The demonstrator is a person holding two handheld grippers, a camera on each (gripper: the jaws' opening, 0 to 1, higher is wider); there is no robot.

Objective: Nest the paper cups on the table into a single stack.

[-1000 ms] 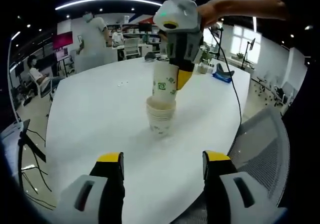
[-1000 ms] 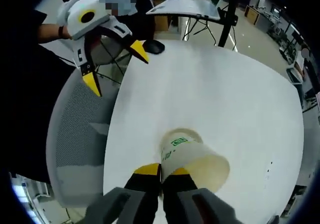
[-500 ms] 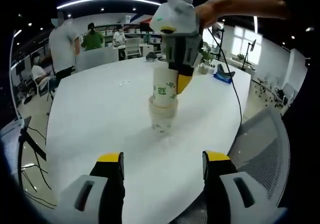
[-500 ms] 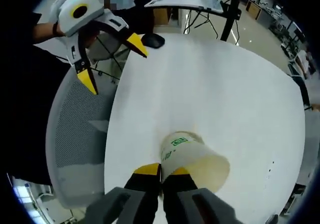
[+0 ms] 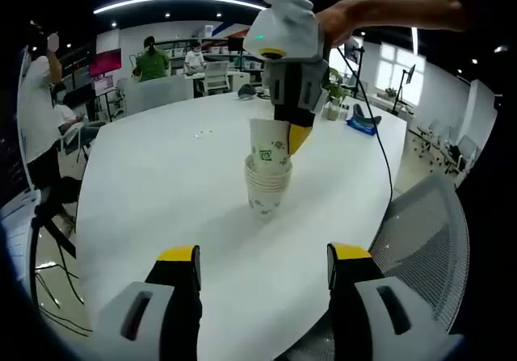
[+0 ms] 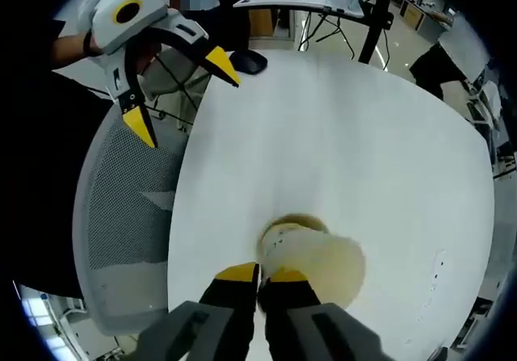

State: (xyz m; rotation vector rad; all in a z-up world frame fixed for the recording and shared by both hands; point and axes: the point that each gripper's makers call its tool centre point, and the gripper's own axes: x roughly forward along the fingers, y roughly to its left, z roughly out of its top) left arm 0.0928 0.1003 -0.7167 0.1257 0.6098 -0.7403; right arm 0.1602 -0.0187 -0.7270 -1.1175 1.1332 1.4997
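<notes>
The right gripper (image 5: pixel 292 139) is clamped on the rim of a paper cup (image 5: pixel 269 148), which sits partway down in the cup stack (image 5: pixel 266 190) near the middle of the white table (image 5: pixel 161 175). The left gripper (image 6: pixel 174 86) hangs by the mesh chair (image 6: pixel 121 216), jaws spread wide (nothing between them).

No text can be read; the paper cup (image 5: pixel 269 149) bears a small green logo, its lettering illegible.

open-plan office | white meeting table (image 5: pixel 161 183) | mesh chair (image 5: pixel 420 240) | desks, ceiling lights
</notes>
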